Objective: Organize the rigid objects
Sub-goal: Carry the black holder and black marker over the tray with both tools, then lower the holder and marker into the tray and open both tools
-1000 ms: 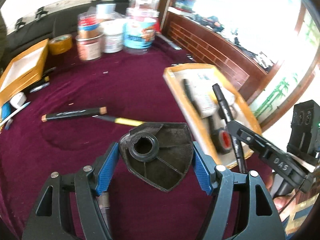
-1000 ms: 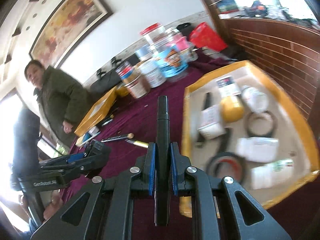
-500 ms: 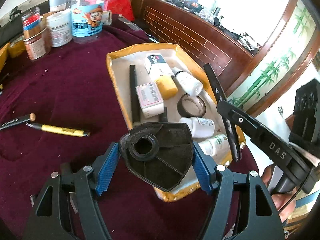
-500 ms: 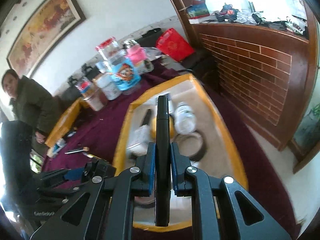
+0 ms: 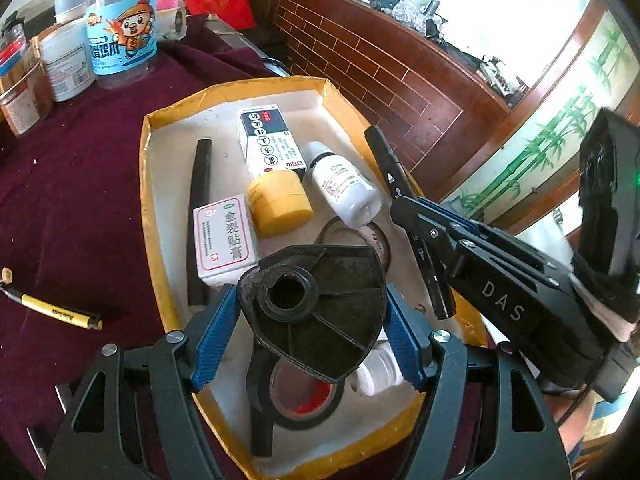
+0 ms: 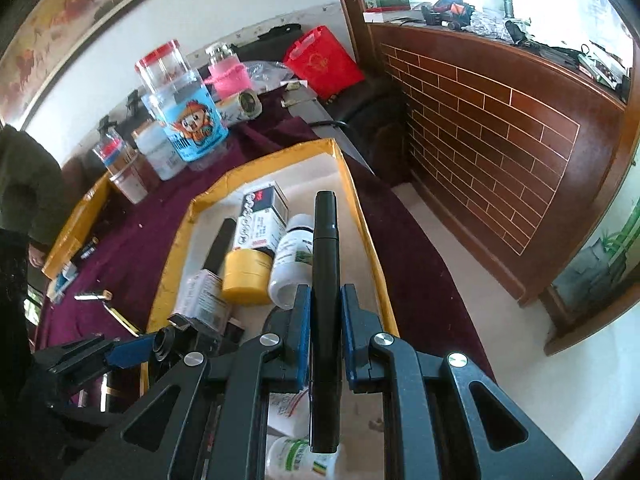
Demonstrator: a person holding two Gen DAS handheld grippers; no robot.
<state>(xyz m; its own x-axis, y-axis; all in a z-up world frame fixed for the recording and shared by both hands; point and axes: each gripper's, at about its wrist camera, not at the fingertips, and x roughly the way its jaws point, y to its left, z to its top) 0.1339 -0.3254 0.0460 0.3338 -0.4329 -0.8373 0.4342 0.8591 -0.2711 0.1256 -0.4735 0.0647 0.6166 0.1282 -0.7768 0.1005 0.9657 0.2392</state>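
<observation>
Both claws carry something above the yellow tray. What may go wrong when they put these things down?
1. The tray is crowded: the black shield-shaped part in the left claw hangs over the tape roll and may land tilted on it.
2. The right claw holds the black marker close beside the left one; the two may collide.
3. The marker may knock the lying white bottle, which could roll.
</observation>
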